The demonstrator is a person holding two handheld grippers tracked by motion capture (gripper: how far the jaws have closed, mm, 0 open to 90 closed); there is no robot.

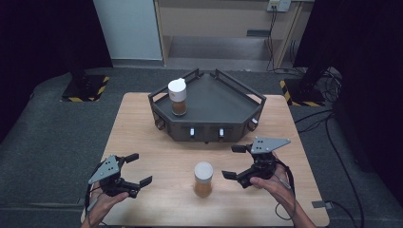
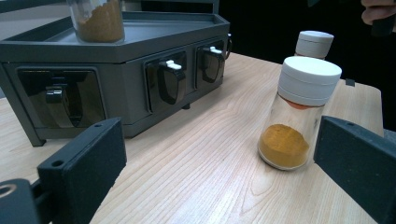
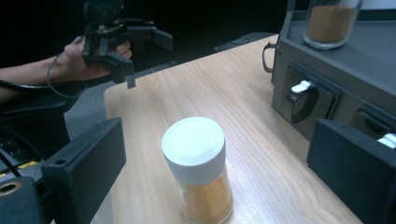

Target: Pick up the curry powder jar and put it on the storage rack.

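right gripper point(image 1: 234, 162) jaws spread beside jar point(image 1: 203, 179), not touching, left gripper point(image 1: 139, 168) released, well apart from it

No readable text, label, brand, number or sign stands on anything in these views.

The right tool point(image 3: 212, 154) looks along its two black jaws, which stand wide apart at the bottom corners. Between them, touching neither, a spice jar point(image 3: 198, 170) with a white lid and orange-brown powder stands upright on the wooden desk point(image 3: 219, 93). To the right sits a dark grey rack point(image 3: 327, 70) with latches on its front; a second jar point(image 3: 332, 21) of brown powder stands on it. Farther off, at the desk's far corner, a hand point(image 3: 81, 60) holds the left tool point(image 3: 140, 56), its jaws apart.
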